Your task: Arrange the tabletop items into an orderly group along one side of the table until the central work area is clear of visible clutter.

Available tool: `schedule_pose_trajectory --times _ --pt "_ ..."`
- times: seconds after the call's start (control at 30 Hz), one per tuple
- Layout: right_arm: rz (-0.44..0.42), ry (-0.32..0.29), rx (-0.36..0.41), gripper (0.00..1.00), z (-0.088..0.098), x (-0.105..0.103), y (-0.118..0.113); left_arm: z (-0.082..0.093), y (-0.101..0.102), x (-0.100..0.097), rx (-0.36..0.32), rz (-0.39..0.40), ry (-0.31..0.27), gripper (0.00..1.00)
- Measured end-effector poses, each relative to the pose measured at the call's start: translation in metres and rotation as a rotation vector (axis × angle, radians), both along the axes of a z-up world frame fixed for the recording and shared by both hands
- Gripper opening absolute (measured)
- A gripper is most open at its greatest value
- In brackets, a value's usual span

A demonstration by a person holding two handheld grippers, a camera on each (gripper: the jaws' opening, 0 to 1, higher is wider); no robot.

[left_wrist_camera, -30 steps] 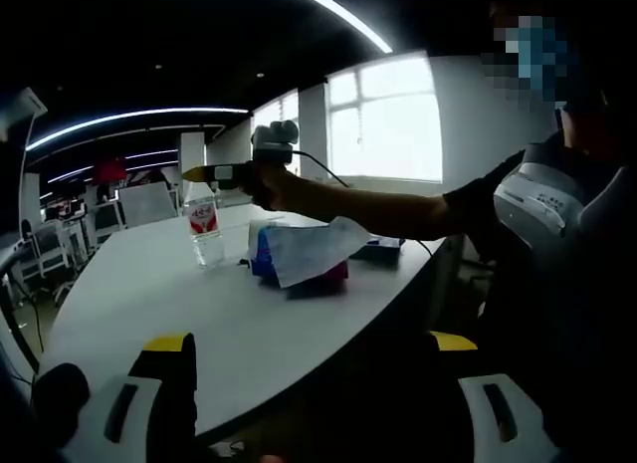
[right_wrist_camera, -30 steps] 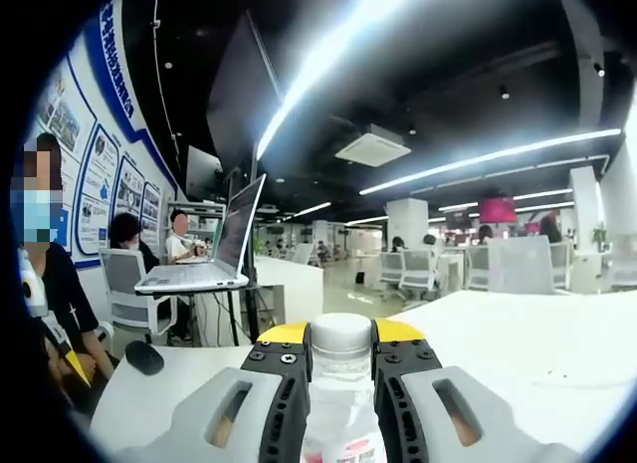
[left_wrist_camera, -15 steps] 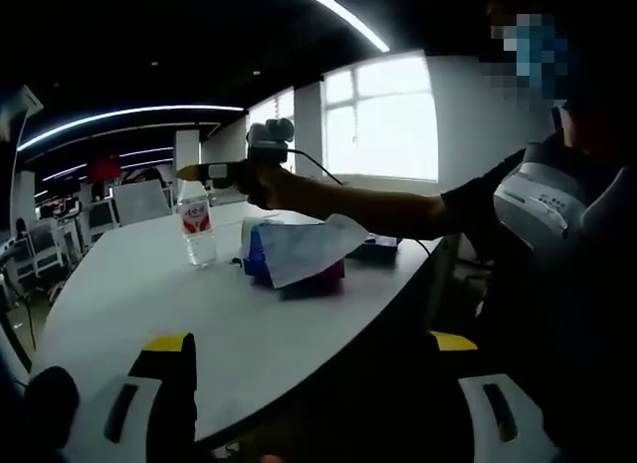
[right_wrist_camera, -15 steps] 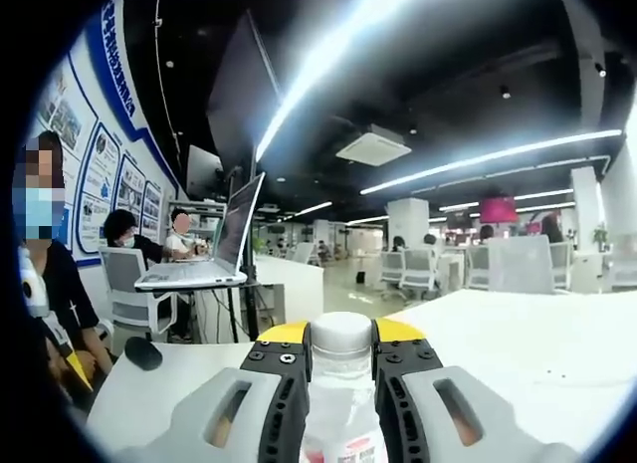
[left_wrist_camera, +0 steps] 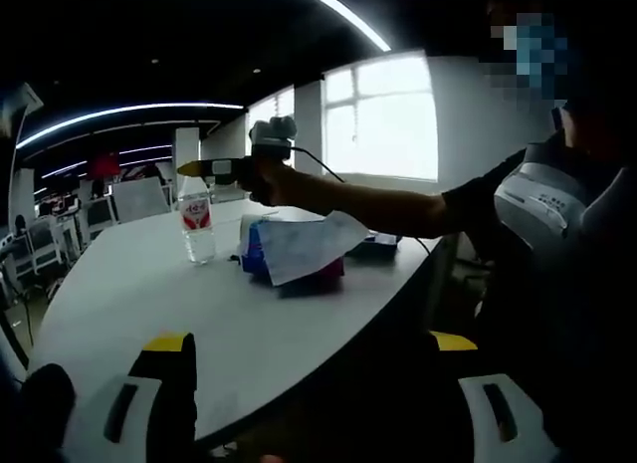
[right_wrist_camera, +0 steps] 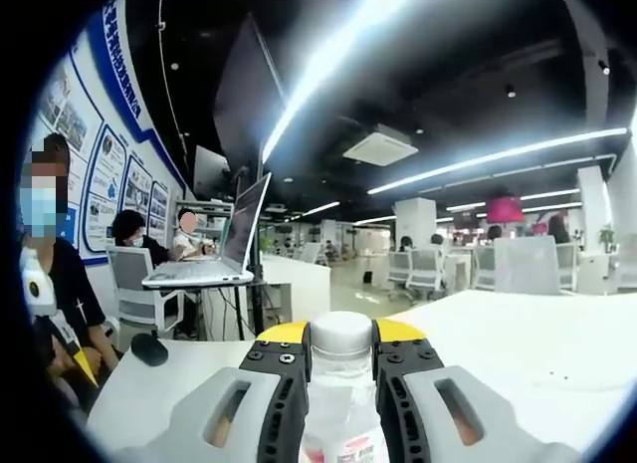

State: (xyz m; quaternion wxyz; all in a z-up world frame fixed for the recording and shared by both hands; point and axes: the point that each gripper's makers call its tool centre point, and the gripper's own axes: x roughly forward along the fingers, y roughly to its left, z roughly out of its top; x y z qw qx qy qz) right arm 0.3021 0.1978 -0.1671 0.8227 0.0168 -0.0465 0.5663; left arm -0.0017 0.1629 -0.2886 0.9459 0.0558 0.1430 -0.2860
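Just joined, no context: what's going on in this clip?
A person is tidying a white table. The right hand-held gripper is shut on the neck of a water bottle standing upright beside a tissue pack. The left hand-held gripper is open and empty, near the table's edge.

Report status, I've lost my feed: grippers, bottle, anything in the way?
Right gripper shut on water bottle, bottle standing on white table. Left gripper open, empty, at table edge. Tissue box beside bottle; path not blocked.
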Motion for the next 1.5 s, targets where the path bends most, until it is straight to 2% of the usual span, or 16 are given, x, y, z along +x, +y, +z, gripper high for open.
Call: schedule_pose_trajectory --times 0.17,0.43,0.77,0.97,1.13,1.33,1.5 --pt "0.013 0.008 0.000 0.21 0.000 0.000 0.001 0.002 -0.006 -0.002 0.004 -0.008 -0.004 0.94" --pt "0.016 0.039 0.019 0.22 0.002 -0.001 -0.004 0.006 -0.002 -0.003 0.009 -0.001 -0.008 0.94" --pt "-0.014 -0.029 0.041 0.21 0.031 -0.002 -0.026 0.007 -0.006 0.000 0.013 -0.012 -0.007 0.94" --pt "-0.029 -0.037 0.030 0.22 0.036 0.003 -0.048 0.006 -0.016 0.004 0.018 -0.039 -0.003 0.94" --pt "-0.036 -0.037 0.007 0.22 0.030 0.003 -0.064 0.006 -0.021 0.009 0.019 -0.055 -0.006 0.94" --pt "-0.047 -0.033 -0.012 0.22 0.022 0.004 -0.073 0.011 -0.030 0.009 0.019 -0.078 -0.019 0.94" --pt "-0.050 -0.025 -0.027 0.23 0.016 0.002 -0.079 0.012 -0.029 0.009 0.020 -0.074 -0.022 0.94"
